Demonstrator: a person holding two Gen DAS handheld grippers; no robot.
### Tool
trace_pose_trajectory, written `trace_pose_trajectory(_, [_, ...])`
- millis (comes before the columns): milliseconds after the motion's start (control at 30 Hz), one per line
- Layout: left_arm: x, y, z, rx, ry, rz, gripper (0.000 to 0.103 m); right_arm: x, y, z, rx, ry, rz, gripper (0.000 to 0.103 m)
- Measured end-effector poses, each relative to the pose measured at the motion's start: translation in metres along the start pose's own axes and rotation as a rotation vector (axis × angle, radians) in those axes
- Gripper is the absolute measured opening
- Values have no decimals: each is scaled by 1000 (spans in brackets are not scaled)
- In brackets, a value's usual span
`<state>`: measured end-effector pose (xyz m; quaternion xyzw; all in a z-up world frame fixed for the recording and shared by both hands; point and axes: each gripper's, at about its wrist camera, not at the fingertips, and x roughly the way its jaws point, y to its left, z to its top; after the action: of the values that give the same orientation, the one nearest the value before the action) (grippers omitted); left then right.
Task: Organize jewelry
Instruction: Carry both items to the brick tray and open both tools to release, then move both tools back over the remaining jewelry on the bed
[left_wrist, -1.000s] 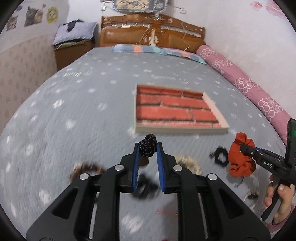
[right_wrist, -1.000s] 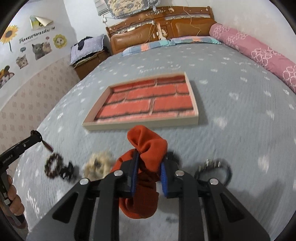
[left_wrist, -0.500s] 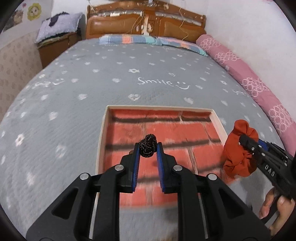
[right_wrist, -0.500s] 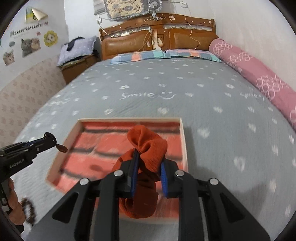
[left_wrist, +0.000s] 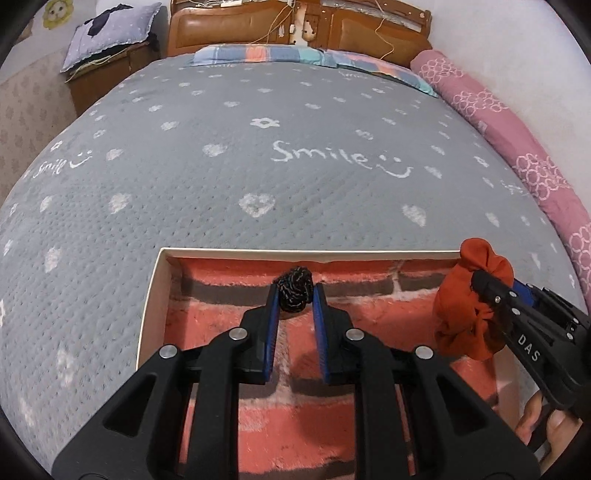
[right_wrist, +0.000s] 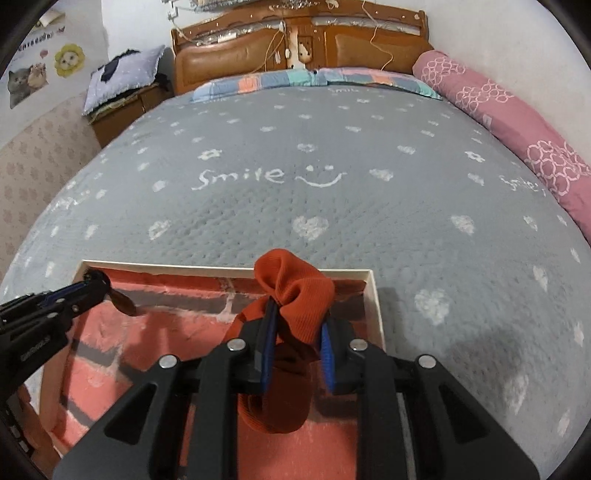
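A shallow tray (left_wrist: 151, 295) with a pale rim and a red brick-pattern lining lies on the grey bedspread. My left gripper (left_wrist: 294, 293) hovers over the tray's far part, shut on a small black braided hair tie (left_wrist: 294, 286). My right gripper (right_wrist: 295, 314) is over the tray's right side (right_wrist: 375, 295), shut on an orange scrunchie (right_wrist: 295, 295) that hangs below its fingers. In the left wrist view the right gripper (left_wrist: 476, 282) and scrunchie (left_wrist: 461, 314) show at the right. The right wrist view shows the left gripper (right_wrist: 98, 282) at the left, with a dark loop dangling from it.
The grey bedspread (left_wrist: 258, 166) with white hearts and "Smile" lettering stretches far beyond the tray. A pink rolled quilt (left_wrist: 517, 147) lies along the right edge, a wooden headboard (right_wrist: 295, 48) at the far end, and a nightstand with a pillow (right_wrist: 122, 85) at the far left.
Both grippers have travelled forward from the loose jewelry on the bedspread to above the tray, carrying the hair tie and the scrunchie. The other pieces have dropped out of view.
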<state>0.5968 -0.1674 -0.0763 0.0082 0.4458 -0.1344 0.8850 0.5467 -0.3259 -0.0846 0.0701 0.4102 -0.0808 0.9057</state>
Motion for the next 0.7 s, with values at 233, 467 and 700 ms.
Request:
trace_pose_trajectory(233, [16,6,-8,0,51,16,17,32,0,-3,-4,89,-7,21])
trace_pose_trajectory(467, [26,13,-18,2,97,54,19,31,-7,-6,48,97,13,46])
trace_pose_trajectory(700, [-28,9,-29,40,22,65,67,-25,-9,-9,33,14,57,58])
